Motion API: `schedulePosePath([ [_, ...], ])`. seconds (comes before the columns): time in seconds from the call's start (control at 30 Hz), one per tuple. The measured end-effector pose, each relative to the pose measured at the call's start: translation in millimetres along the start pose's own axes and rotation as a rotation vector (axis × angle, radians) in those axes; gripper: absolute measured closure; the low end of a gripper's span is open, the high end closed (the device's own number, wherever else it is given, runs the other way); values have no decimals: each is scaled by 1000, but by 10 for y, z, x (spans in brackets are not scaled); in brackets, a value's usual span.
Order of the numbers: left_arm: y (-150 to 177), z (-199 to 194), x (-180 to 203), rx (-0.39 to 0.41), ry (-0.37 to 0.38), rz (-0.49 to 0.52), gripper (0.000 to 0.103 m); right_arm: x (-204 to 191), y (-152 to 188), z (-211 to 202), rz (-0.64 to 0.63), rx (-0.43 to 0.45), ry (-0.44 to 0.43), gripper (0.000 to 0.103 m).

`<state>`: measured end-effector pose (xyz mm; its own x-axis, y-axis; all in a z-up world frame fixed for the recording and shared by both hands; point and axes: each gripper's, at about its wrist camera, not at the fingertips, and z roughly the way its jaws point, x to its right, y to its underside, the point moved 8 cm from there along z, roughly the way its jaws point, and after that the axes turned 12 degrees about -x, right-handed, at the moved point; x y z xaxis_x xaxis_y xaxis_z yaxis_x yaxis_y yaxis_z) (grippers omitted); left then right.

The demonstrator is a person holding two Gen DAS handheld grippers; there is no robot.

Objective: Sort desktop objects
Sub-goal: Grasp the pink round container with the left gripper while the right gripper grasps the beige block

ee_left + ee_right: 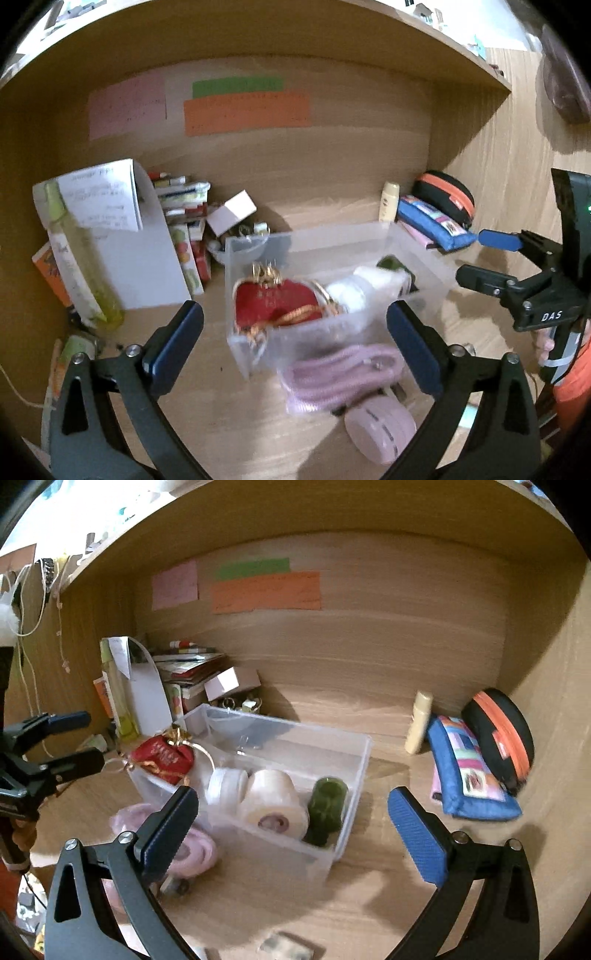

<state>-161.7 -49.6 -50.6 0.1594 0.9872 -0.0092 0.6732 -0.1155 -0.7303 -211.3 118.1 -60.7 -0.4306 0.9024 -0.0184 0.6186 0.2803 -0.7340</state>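
A clear plastic box (424,251) (354,764) stands on the wooden desk. In it lie a red pouch with gold cord (273,302) (164,758), white tape rolls (273,801) (369,288) and a dark green bottle (327,805). A pink coiled cable (340,373) (195,845) and a pink case (380,428) lie in front of the box. My left gripper (295,332) is open and empty, just in front of the box. My right gripper (291,816) is open and empty, over the box's near right corner.
Books, a white paper holder (147,258) and a yellow-green bottle (85,277) stand at the left. A small white box (232,681) lies behind the clear box. A cream bottle (419,722), a blue pouch (469,775) and a black-orange case (498,738) sit at the right wall.
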Motion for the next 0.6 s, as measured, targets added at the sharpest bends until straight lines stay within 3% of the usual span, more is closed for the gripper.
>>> schedulePosePath([
  [0.33, 403, -36, 198, -46, 34, 6, 2, 22, 407, -162, -11, -42, 71, 0],
  [0.6, 806, 154, 502, -140, 65, 64, 2, 80, 800, -145, -12, -107, 109, 0],
])
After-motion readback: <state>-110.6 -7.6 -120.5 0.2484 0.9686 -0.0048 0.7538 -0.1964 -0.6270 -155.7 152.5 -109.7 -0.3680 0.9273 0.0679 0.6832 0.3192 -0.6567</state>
